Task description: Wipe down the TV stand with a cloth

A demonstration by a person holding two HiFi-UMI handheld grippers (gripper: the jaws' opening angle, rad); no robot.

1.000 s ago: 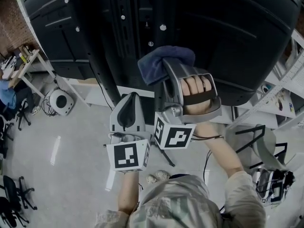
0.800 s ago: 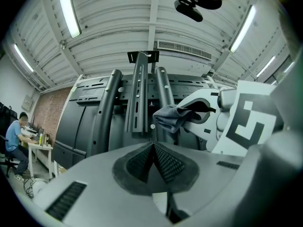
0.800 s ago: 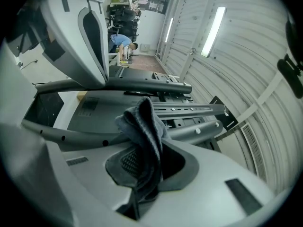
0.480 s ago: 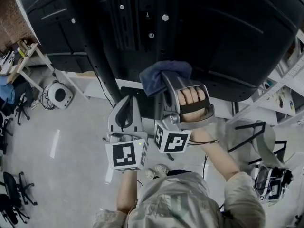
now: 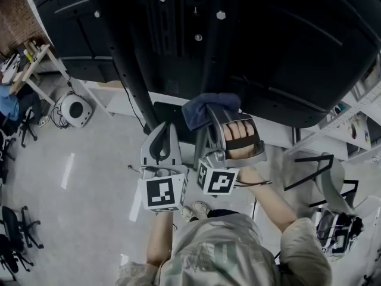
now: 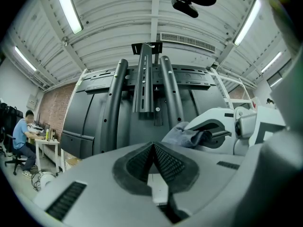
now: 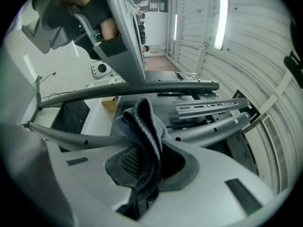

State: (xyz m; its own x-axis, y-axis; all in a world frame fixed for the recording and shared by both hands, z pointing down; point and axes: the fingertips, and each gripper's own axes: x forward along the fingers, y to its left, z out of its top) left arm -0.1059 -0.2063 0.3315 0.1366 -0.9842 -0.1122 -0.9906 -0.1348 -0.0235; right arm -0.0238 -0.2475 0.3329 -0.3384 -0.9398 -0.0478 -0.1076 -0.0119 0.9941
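The dark blue cloth (image 5: 208, 107) is pinched in the right gripper (image 5: 213, 119) and held right by the black TV stand (image 5: 178, 46), whose posts run off toward 12 o'clock. The left gripper (image 5: 162, 139) is parked at its 9 o'clock, jaws pressed together on nothing.

Head view: black metal tube TV stand (image 5: 140, 70) w/ big black TV back panel (image 5: 286, 52) fills the top, tubes running down centre-left. Dark blue folded cloth (image 5: 199, 109) is at frame centre, just under the panel's lower edge, btwn the jaws of the grey right gripper (image 5: 209, 113). Grey left gripper (image 5: 162, 130) is just left of it, a bit lower. Round white floor unit (image 5: 75, 109) is mid-left, wooden desk (image 5: 36, 64) upper left, white shelving rack (image 5: 357, 118) at the right edge.
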